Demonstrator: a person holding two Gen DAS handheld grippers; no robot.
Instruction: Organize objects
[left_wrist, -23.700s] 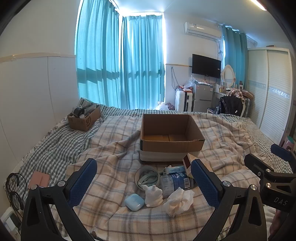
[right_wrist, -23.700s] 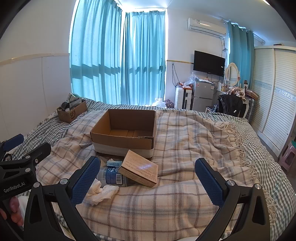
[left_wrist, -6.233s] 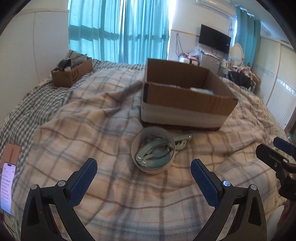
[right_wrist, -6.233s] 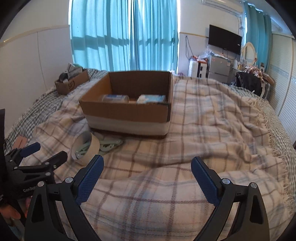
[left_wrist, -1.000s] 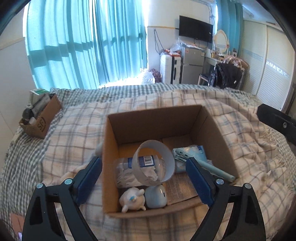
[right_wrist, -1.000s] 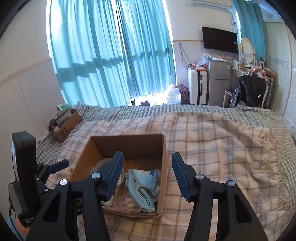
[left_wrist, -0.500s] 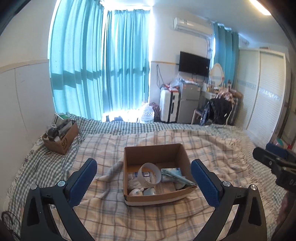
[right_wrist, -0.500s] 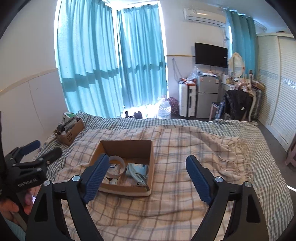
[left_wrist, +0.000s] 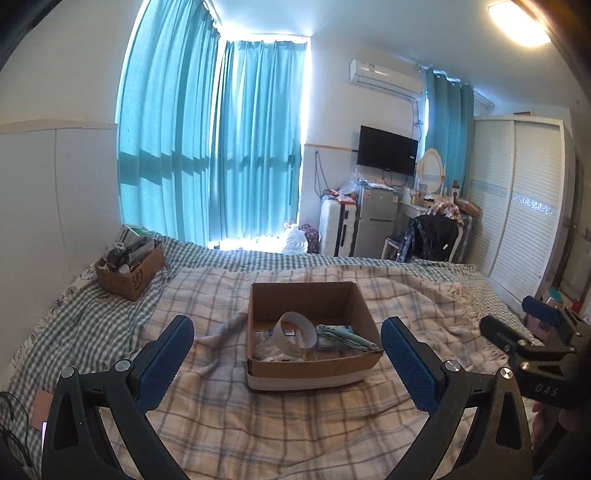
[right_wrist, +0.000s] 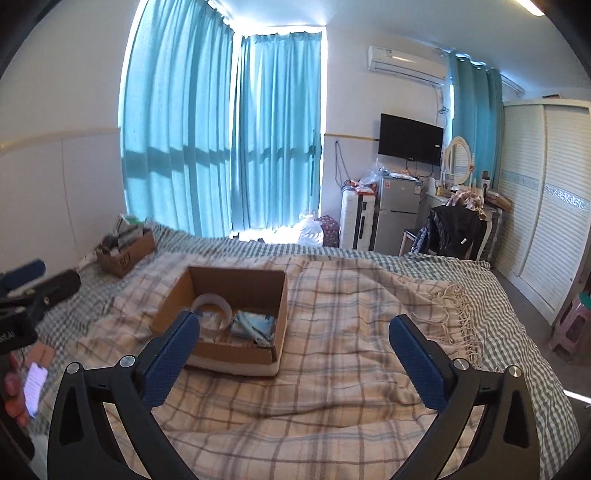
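An open cardboard box (left_wrist: 314, 369) (right_wrist: 236, 354) sits mid-bed on a plaid blanket. Inside lie a white tape ring (left_wrist: 296, 329) (right_wrist: 212, 314), a teal clip tool (left_wrist: 345, 336) (right_wrist: 253, 326), a bottle and small white items. My left gripper (left_wrist: 287, 363) is open and empty, held back from the box's near side. My right gripper (right_wrist: 293, 360) is open and empty, in front of the box and a little to its right. The right gripper also shows at the left wrist view's right edge (left_wrist: 532, 339); the left one shows at the right wrist view's left edge (right_wrist: 33, 284).
A small cardboard box of clutter (left_wrist: 129, 267) (right_wrist: 123, 251) stands at the bed's far left. A phone (right_wrist: 33, 384) and a pink case (left_wrist: 40, 406) lie at the near left. Beyond the bed stand a fridge (left_wrist: 376, 225), a chair and a wardrobe (left_wrist: 524, 225).
Both grippers have pulled back from the box and dropped lower; the box looks nearer than half a second ago. The contents of the box are unchanged.
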